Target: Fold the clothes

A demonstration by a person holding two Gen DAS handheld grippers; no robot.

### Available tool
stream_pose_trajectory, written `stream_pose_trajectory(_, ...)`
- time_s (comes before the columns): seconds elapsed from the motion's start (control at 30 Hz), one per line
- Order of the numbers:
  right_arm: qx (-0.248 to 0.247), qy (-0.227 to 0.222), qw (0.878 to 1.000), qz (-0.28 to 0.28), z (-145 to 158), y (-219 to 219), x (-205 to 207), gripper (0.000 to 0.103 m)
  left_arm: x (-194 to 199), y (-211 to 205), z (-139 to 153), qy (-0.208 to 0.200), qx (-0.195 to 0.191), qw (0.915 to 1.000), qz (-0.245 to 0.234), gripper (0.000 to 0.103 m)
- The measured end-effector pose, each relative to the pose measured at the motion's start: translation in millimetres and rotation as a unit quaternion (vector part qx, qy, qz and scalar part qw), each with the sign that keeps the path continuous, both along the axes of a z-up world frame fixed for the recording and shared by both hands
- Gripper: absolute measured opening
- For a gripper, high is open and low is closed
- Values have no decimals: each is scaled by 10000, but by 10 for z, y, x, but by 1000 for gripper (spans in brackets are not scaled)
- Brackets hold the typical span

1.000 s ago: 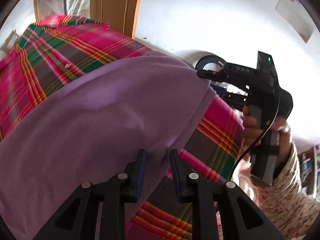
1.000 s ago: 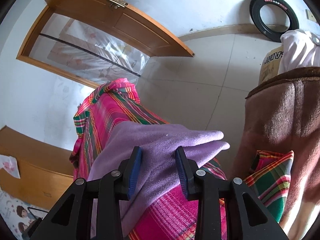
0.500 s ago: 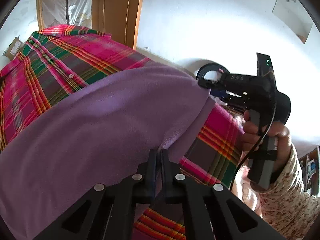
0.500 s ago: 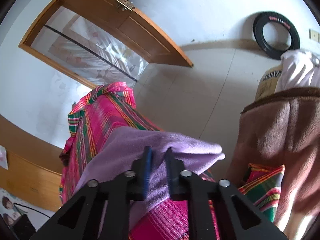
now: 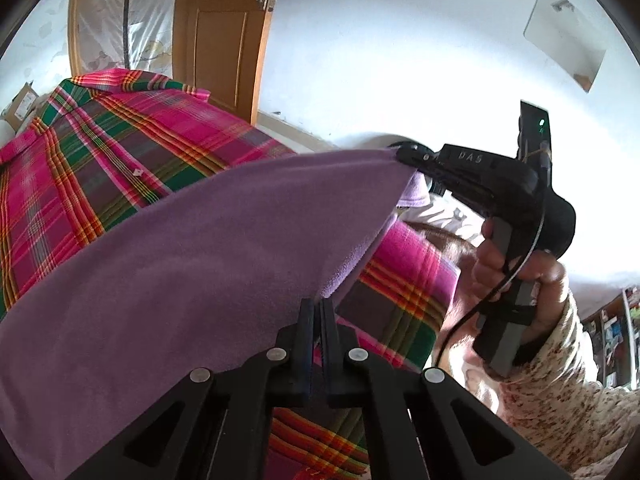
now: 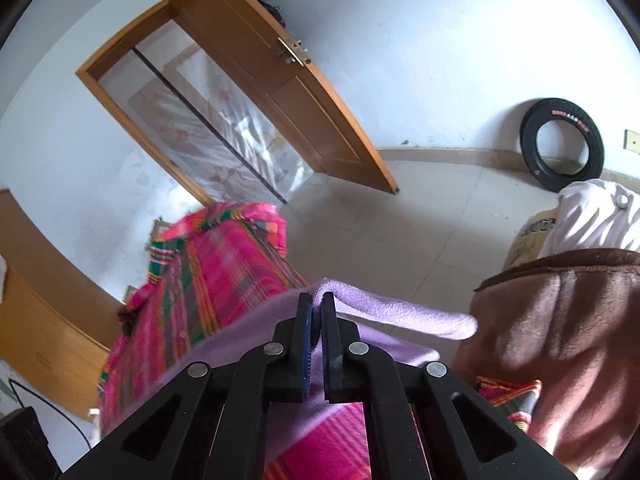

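One purple garment (image 5: 192, 264), one plaid sheet (image 5: 100, 152), one tyre (image 6: 562, 150), two grippers (image 5: 318, 312) (image 6: 317, 312).

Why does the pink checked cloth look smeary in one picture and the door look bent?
Right wrist view: the pink plaid cloth is motion-blurred, and the fisheye lens tilts and curves the wooden door. Left wrist view: the plaid is sharp, and the white wall glares.

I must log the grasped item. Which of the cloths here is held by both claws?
The plain purple fleece cloth: the left claw and right claw pinch its edge. The pink plaid cloth lies beneath; the brown plush blanket is untouched.
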State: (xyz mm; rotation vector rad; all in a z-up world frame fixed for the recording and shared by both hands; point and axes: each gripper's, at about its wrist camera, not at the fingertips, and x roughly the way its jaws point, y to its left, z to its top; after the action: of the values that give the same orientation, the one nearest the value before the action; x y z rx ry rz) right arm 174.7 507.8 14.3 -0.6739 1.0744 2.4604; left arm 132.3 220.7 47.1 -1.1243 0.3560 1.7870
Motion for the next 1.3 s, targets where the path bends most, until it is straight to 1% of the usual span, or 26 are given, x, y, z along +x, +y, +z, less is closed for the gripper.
stream_pose_trajectory(0.07, -34, -161, 9999, -12, -77, 5, -4, 4, -19, 18, -84, -130, -50, 9999, 16, 3)
stream_pose_trajectory(0.17, -234, -390, 9989, -86, -254, 48, 1, 4, -33, 25, -184, -281, -120, 9995, 18, 3)
stream_pose_trajectory(0.3, -277, -536, 9980, -172, -349, 89, 22, 5, -69, 9, -236, -414, -95, 9991, 70, 3)
stream_pose_trajectory(0.4, -288, -632, 9970, -340, -373, 121, 52, 8, -53, 9, -238, -413, -107, 9991, 35, 3)
stream_pose_trajectory(0.47, -339, -693, 9961, -430, -381, 146, 77, 8, -55, -3, -246, -496, -120, 9987, 2, 3)
stream_pose_trajectory(0.53, -358, -693, 9958, -469, -359, 155, 114, 8, -60, -52, -224, -546, -54, 9985, 16, 3)
stream_pose_trajectory(0.6, -240, -636, 9965, -477, -285, 105, 146, 8, -59, -113, -194, -577, 6, 9983, 3, 4)
stream_pose_trajectory(0.67, -22, -590, 9974, -419, -177, 15, 151, 9, -59, -174, -169, -584, 43, 9983, 18, 5)
stream_pose_trajectory(0.77, 344, -515, 9981, -71, -30, -199, 80, 13, -88, -312, -125, -577, 146, 9981, 132, 5)
stream_pose_trajectory(0.83, 617, -468, 9963, 361, 49, -417, -9, 17, -122, -435, -89, -582, 248, 9976, 265, 6)
stream_pose_trajectory(0.87, 735, -446, 9946, 582, 75, -515, -49, 18, -145, -498, -62, -584, 275, 9973, 350, 6)
stream_pose_trajectory(0.97, 1017, -428, 9836, 1424, 76, -812, -162, 20, -225, -753, -9, -609, 367, 9952, 679, 7)
stream_pose_trajectory(1.03, 1252, -416, 9758, 1743, 89, -985, -171, 22, -274, -969, -6, -628, 404, 9930, 921, 8)
stream_pose_trajectory(1.1, 1544, -321, 9672, 1993, 114, -1143, -152, 27, -328, -1152, -16, -615, 403, 9906, 1156, 9)
stream_pose_trajectory(1.13, 1660, -293, 9630, 2105, 123, -1213, -144, 27, -354, -1229, -25, -597, 413, 9895, 1248, 9)
stream_pose_trajectory(1.23, 1774, -347, 9543, 2380, 99, -1364, -156, 28, -450, -1529, -54, -625, 491, 9835, 1622, 9)
stream_pose_trajectory(1.3, 1818, -471, 9503, 2482, 34, -1471, -163, 28, -511, -1708, -88, -663, 516, 9792, 1848, 9)
